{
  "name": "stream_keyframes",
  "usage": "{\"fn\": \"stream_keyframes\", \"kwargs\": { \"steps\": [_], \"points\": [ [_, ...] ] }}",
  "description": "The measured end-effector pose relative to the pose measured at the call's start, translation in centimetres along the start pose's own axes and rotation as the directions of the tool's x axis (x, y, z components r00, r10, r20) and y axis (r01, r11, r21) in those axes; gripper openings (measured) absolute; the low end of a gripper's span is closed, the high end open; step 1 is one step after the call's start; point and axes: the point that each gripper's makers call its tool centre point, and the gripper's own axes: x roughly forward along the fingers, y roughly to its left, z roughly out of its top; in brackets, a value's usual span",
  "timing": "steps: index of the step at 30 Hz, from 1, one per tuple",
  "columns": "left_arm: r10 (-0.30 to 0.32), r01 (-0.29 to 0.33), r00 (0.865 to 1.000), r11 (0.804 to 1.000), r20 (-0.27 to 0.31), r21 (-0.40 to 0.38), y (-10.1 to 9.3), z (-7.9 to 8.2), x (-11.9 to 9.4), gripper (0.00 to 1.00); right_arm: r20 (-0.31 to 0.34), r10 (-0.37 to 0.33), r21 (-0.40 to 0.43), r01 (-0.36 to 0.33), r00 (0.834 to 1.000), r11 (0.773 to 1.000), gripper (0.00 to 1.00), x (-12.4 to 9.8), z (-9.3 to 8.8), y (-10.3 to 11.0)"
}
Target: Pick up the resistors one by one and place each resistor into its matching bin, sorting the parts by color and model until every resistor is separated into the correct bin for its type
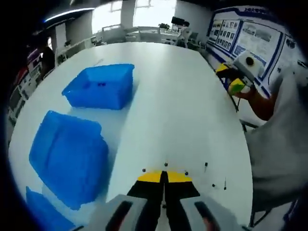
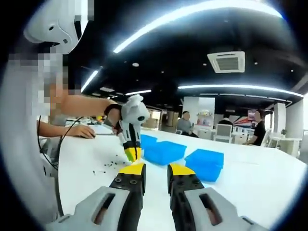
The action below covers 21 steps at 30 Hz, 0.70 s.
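Several tiny dark resistors lie scattered on the white table, just ahead of my left gripper. Its yellow-tipped jaws are pressed together, and one resistor sits right at their tips. Whether anything is pinched between them is too small to tell. In the right gripper view, the left gripper points down at the resistors. My right gripper hovers above the table with a gap between its jaws and nothing in it. It also appears far right in the left gripper view, as the right gripper in a person's hand.
Three blue bins stand left of the resistors: a far bin, a middle bin and a near bin. They show as blue bins behind the grippers. A person's body borders the table's right edge. Seated people are far behind.
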Motion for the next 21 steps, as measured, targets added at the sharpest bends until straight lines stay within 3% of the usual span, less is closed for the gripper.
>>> {"fn": "stream_keyframes", "kwargs": {
  "steps": [2, 4, 7, 11, 21],
  "points": [
    [0.029, -0.029, 1.0, 1.0, 0.006, -0.002, 0.6, -0.1, -0.8, 0.04, -0.001, -0.001, 0.001, 0.001, 1.0, 1.0, 0.2, 0.0, -0.1, 0.0],
    [0.062, -0.062, 0.998, 0.998, -0.033, -0.008, 1.1, -0.8, -0.6, 0.04, -0.001, 0.001, 0.004, -0.001, 1.0, 1.0, 0.2, 0.1, -0.1, 0.1],
    [0.043, -0.044, 0.997, 0.999, -0.069, -0.014, 0.7, -1.4, 0.4, 0.08, -0.008, 0.007, 0.005, -0.007, 1.0, 1.0, 0.2, 0.2, -0.4, 0.3],
    [0.042, -0.042, 0.986, 0.999, -0.163, 0.008, 0.5, -2.7, 1.7, 0.09, -0.013, 0.012, 0.002, -0.012, 1.0, 1.0, 0.2, 0.3, -0.6, 0.5],
    [0.037, -0.037, 0.983, 0.999, -0.177, 0.007, 0.7, -2.9, 2.2, 0.08, -0.024, 0.007, 0.003, -0.007, 1.0, 1.0, 0.2, -0.3, -0.9, 0.1]
  ]
}}
